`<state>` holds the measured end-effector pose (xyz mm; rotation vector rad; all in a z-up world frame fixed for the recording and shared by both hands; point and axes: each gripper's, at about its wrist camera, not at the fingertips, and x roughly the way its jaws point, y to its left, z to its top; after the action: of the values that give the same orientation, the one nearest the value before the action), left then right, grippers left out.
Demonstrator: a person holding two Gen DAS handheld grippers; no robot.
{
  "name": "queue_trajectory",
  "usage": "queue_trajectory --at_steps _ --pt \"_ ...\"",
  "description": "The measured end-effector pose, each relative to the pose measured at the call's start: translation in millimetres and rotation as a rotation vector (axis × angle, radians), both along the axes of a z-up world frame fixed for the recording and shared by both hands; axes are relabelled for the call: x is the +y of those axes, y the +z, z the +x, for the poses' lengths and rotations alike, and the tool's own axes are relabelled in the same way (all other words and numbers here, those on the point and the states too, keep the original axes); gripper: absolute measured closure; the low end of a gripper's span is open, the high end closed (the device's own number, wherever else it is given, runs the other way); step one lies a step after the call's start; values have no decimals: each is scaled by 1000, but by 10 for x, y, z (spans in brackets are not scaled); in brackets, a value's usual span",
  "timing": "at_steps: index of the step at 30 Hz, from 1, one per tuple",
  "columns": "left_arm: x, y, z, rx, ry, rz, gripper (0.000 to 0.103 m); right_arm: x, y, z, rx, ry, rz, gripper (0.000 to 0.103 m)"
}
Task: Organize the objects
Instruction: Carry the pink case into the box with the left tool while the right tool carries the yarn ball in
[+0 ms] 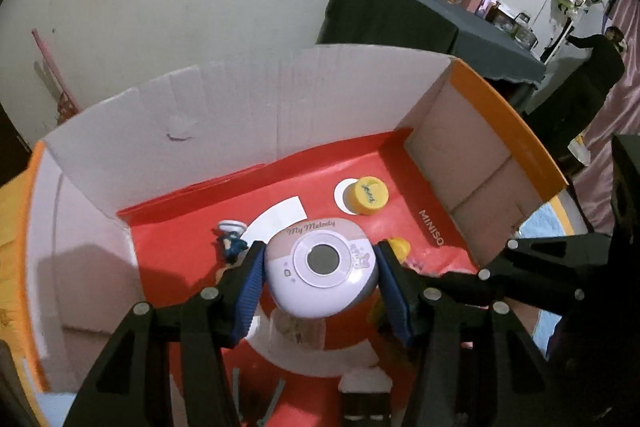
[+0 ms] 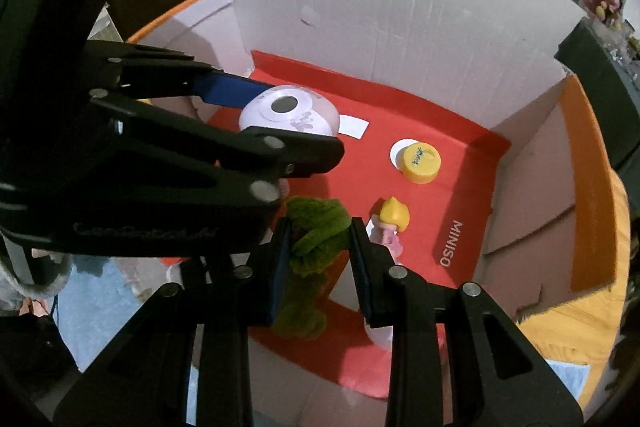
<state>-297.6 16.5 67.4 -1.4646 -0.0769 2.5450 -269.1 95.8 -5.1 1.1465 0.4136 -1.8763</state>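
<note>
The lilac "My Melody" case (image 1: 320, 269) sits clamped between the blue pads of the left claw (image 1: 320, 279), held over the red floor of the cardboard box (image 1: 240, 99). It is a rounded, nearly square puck with no clear long axis; its printed face with the grey round window is turned up toward the camera, and the lettered edge points toward the box's far white wall. In the right wrist view the same case (image 2: 288, 111) hangs above the left part of the box, well clear of the things lying in it.

The right claw (image 2: 320, 251) stands narrow, its pads pressed into a green plush toy (image 2: 316, 231), whose long axis runs down along the fingers, the lower end dangling over the near edge of the box.

On the red floor a yellow cap (image 2: 421, 162) rests partly on a white round sticker, near the right wall. A small yellow-haired figure (image 2: 390, 221) lies just beside the right claw. A small blue figure (image 1: 232, 241) lies near the left claw's left pad.
</note>
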Motion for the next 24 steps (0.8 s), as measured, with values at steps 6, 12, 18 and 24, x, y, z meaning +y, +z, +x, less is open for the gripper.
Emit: queue_trajectory --at_steps 6,12,18,24 --pt "-25 -127 -145 -54 34 16 47 -31 -114 -100 -62 -2 14 76" --pt "2 -225 -180 -78 51 9 47 -1 -212 -187 -125 -32 4 76" --pt "-19 -291 -151 -83 67 -1 47 30 -263 -212 -161 -43 -4 76" --pt "-51 -280 -119 -86 74 10 47 59 -284 -198 -160 -47 -3 76"
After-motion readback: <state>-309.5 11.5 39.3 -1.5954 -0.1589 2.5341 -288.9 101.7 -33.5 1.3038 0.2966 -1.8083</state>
